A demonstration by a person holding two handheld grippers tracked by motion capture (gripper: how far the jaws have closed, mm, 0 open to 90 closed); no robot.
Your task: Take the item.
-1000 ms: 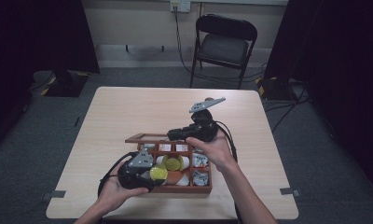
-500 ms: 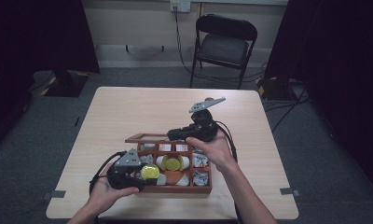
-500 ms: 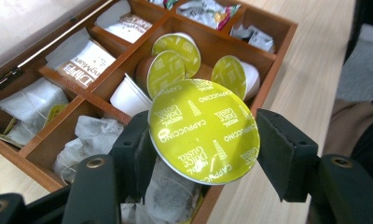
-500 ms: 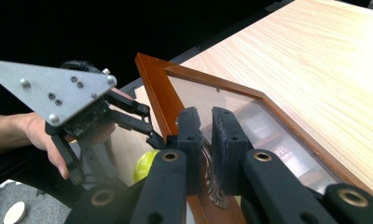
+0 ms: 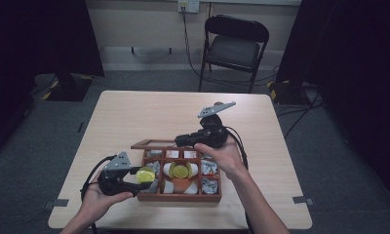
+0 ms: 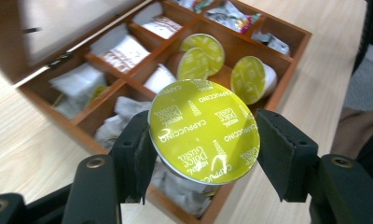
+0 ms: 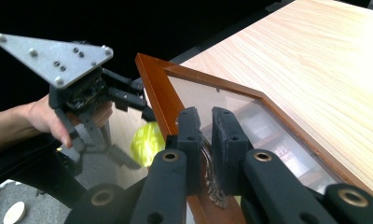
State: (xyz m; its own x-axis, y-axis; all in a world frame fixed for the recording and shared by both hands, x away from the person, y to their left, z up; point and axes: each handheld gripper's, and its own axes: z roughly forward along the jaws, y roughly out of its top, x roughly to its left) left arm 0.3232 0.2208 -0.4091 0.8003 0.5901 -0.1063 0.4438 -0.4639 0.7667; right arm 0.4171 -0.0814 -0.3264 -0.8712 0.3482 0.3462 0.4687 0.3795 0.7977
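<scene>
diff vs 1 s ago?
The left gripper, shut on a yellow coffee capsule, carried it leftward out of the wooden box to beyond its left edge. The right gripper stayed put, still clamped on the box's glass lid, holding it open.

right hand-held gripper point(image 7: 204, 140) pinching box lid point(image 7: 250, 112)

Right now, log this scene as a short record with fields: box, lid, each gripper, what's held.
box: wooden box on the table, split into compartments
contents: yellow-topped capsules in the middle, packets around them
lid: glass-paned lid, raised
right gripper: shut on the lid's metal clasp at the frame's edge
left gripper: shut on a capsule, held above the box's near-left corner
capsule label: Dolce Gusto Cappuccino
</scene>
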